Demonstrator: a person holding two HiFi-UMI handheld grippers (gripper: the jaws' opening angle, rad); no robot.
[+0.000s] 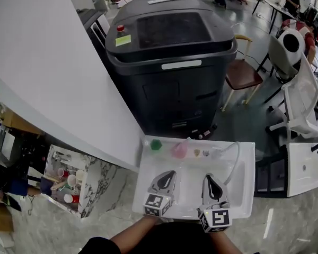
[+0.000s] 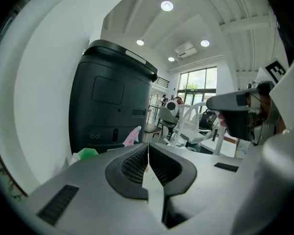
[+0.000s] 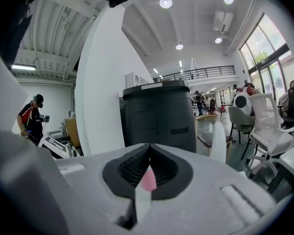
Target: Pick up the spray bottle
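Left hand-held gripper (image 1: 170, 173): my jaws were pressed together with nothing between them, hanging over the near half of the white sink (image 1: 244, 200).
Right hand-held gripper (image 1: 208, 177): its jaws met at the tips and held nothing. It was just beside my left one, over the same near half.
Spray bottle (image 1: 180, 150): pink, standing on the sink's far rim, ahead of both hand-held grippers and apart from them. My left gripper view showed its nozzle against the dark machine.
Left neighbour: a green-topped item (image 1: 156, 145) stood just beside the bottle on the same rim.
Right neighbours: two small pale items (image 1: 201, 153) sat near it, too small for me to tell what they were.
Curved white spout (image 1: 234, 160): it arched over the sink's right side, to the right of my right hand-held gripper.
Behind the sink: a big black machine (image 1: 175, 62) rose close behind the rim.
Left side: a white curved wall (image 1: 47, 73) ran down to the sink's corner.
Right side: a wooden chair (image 1: 243, 74), then white chairs (image 1: 299, 107).
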